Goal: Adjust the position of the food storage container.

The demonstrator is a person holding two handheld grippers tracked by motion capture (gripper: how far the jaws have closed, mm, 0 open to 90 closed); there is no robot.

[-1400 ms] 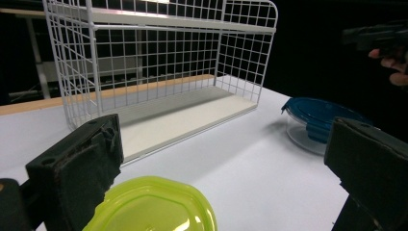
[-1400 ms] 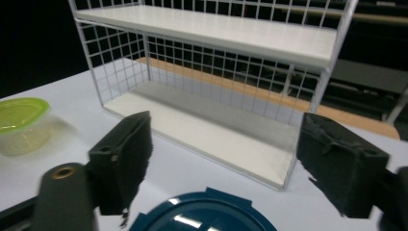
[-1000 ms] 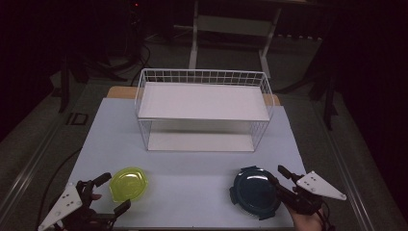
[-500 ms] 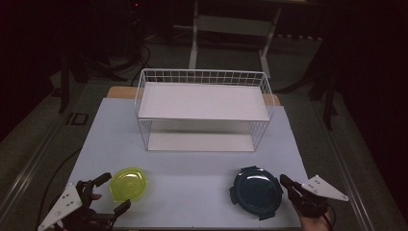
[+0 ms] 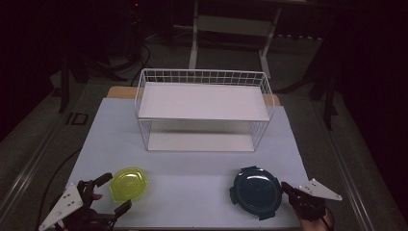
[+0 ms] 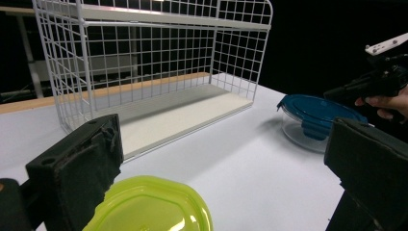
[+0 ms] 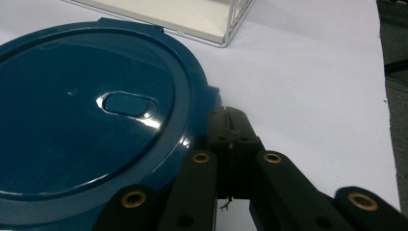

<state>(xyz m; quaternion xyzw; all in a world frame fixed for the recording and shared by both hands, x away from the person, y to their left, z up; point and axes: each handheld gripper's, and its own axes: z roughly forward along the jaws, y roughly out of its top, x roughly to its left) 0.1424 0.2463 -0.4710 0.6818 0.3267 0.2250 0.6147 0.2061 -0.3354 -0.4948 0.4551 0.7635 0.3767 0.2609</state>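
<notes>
Right gripper (image 7: 231, 126): jaws pressed together, nothing between them, tips against the latch tab of the round dark-blue lidded container (image 5: 255, 191) at the table's near right; left gripper (image 5: 107, 193): jaws spread around the yellow-green translucent lid (image 5: 128, 183).

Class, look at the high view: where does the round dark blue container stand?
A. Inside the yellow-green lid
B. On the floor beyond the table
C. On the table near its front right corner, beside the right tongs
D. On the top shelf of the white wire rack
C: the blue container stands on the white table in front of the wire rack, just left of the right tongs.
</notes>
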